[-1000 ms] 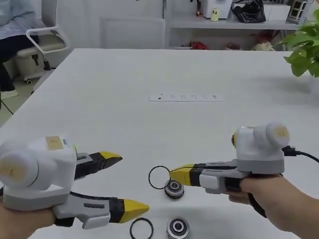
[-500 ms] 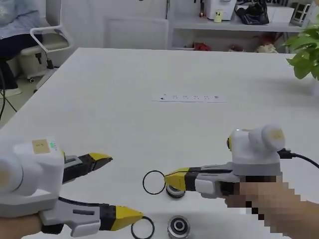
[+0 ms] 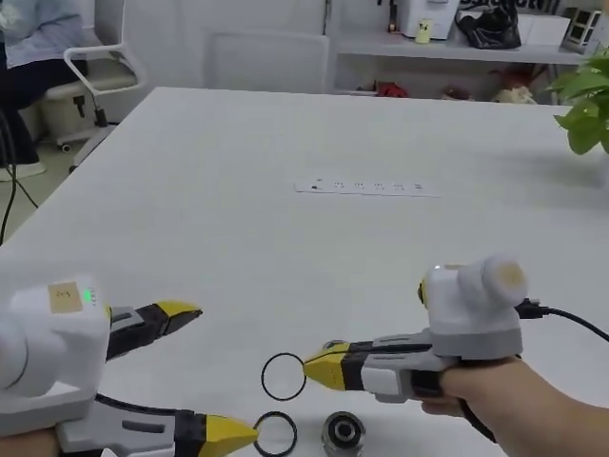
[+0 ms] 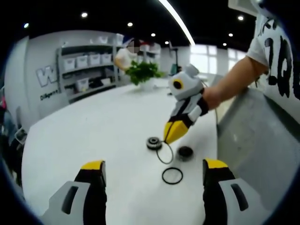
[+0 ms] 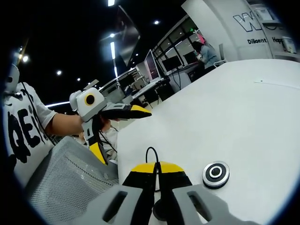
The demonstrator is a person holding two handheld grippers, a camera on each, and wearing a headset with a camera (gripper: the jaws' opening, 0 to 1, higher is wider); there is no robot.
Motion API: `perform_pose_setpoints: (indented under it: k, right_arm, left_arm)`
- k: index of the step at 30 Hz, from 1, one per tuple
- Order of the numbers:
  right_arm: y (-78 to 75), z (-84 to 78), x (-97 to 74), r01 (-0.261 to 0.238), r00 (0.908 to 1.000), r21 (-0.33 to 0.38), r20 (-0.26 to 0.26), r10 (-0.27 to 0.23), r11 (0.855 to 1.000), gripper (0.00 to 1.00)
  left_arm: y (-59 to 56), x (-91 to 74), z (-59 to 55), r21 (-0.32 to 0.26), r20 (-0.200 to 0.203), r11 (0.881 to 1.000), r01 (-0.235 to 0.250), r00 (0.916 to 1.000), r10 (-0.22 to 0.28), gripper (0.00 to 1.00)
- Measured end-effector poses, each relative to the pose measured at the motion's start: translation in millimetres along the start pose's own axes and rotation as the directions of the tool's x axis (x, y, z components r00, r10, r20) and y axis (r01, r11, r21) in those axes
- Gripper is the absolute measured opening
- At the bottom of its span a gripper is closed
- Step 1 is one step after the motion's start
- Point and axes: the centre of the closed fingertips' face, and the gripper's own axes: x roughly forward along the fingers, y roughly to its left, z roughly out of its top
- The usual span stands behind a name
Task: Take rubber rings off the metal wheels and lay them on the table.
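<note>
My right gripper (image 3: pixel 320 367) (image 5: pixel 157 167) is shut on a thin black rubber ring (image 3: pixel 284 376) (image 5: pixel 151 154), which hangs just above the table. A second black ring (image 3: pixel 274 433) (image 4: pixel 172 175) lies flat on the white table (image 3: pixel 285 238). Beside it sits a metal wheel (image 3: pixel 343 430) (image 4: pixel 185 151). Another wheel (image 4: pixel 153 143) (image 5: pixel 216 173) stands a little past the right gripper's tips. My left gripper (image 3: pixel 211 373) (image 4: pixel 154 165) hovers open at the lower left, nothing between its yellow-tipped jaws. In the left gripper view the right gripper (image 4: pixel 171 133) shows with the held ring (image 4: pixel 164 152).
A white strip with small marks (image 3: pixel 366 187) lies mid-table. A green plant (image 3: pixel 588 109) stands at the right edge. Behind the table are a chair (image 3: pixel 86 81) and shelves (image 3: pixel 457 43) with clutter.
The right gripper has carried the held ring down and left, off the far wheel and closer to the ring lying on the table. The left gripper sits lower in the picture.
</note>
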Motion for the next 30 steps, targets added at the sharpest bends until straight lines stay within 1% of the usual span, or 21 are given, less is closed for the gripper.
perform_pose_setpoints:
  k: [10, 15, 18, 25, 30]
  right_arm:
    - [5.1, -16.8, 5.2, -0.014, 0.9984, 0.013, -0.055, 0.015, 1.000, 0.00]
    - [8.2, -25.4, 8.3, -0.021, 0.9961, 0.010, -0.086, 0.021, 1.000, 0.00]
    - [7.2, -29.0, 9.9, -0.018, 0.9948, 0.010, -0.100, 0.018, 1.000, 0.00]
    - [6.9, -36.4, 11.9, -0.023, 0.9922, 0.019, -0.122, 0.025, 1.000, 0.00]
    - [6.2, -37.9, 13.4, -0.021, 0.9912, 0.010, -0.131, 0.022, 1.000, 0.00]
  left_arm:
    - [-8.7, -0.6, -6.8, -0.010, -0.010, 1.000, 0.008, 0.9999, -0.008, 0.86]
    - [-10.5, -0.9, -10.1, -0.013, -0.016, 1.000, 0.009, 0.9998, -0.009, 0.86]
    - [-11.0, -0.9, -12.0, -0.014, -0.020, 1.000, 0.009, 0.9998, -0.009, 0.86]
    - [-12.1, -0.4, -16.3, -0.012, -0.032, 1.000, 0.011, 0.9994, -0.012, 0.85]
    - [-12.1, 0.3, -19.0, -0.014, -0.039, 1.000, 0.013, 0.9991, -0.013, 0.85]
